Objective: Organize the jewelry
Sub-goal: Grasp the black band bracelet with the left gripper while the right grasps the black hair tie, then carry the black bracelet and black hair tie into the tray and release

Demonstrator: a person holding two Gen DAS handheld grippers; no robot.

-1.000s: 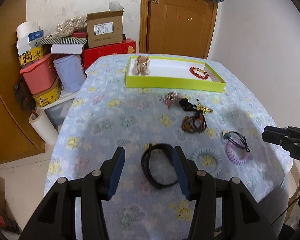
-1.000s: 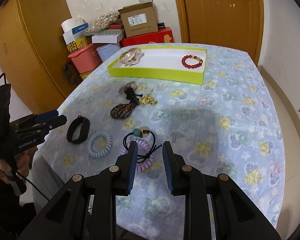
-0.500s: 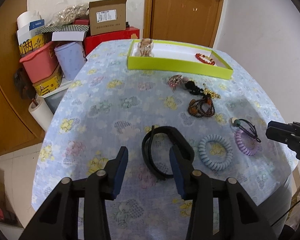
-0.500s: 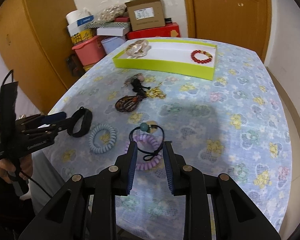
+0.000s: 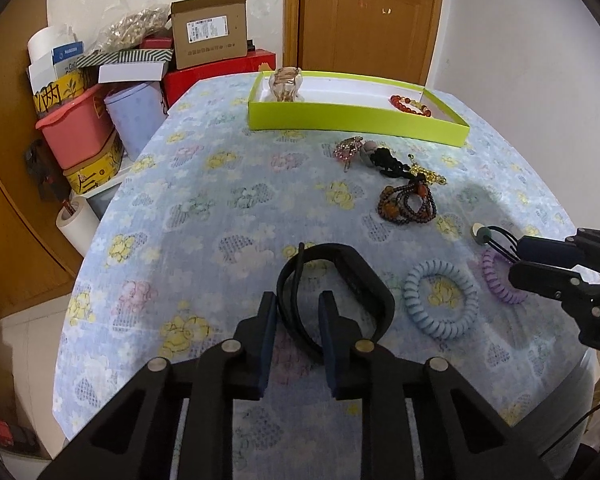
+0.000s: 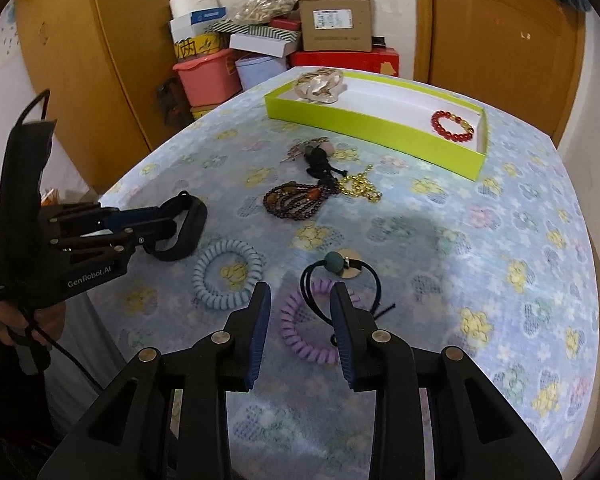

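On the flowered cloth, a black wrist band (image 5: 340,264) lies in front of my left gripper (image 5: 298,300). Its jaws are closing, with the band's near-left strap between them and a sliver of cloth still showing beside the right pad. In the right wrist view the same left gripper (image 6: 168,224) straddles the band (image 6: 192,236). My right gripper (image 6: 300,292) is low over a purple coil hair tie (image 6: 300,336) and a black elastic with a green bead (image 6: 334,262). Its jaws are opening slightly; both ties sit between them, untouched.
A light blue coil tie (image 5: 440,300) lies between the two grippers. Beyond it are a brown bead bracelet (image 5: 406,204), a gold chain (image 6: 360,188) and a pink brooch (image 5: 348,148). The lime-green tray (image 5: 356,118) at the far edge holds a red bead bracelet (image 5: 410,104). Boxes are stacked behind left.
The left jaws have gone from wide apart to narrow around the band's strap, and the gripper has sunk closer. The right gripper has slid forward, so the purple coil now lies between its fingers.
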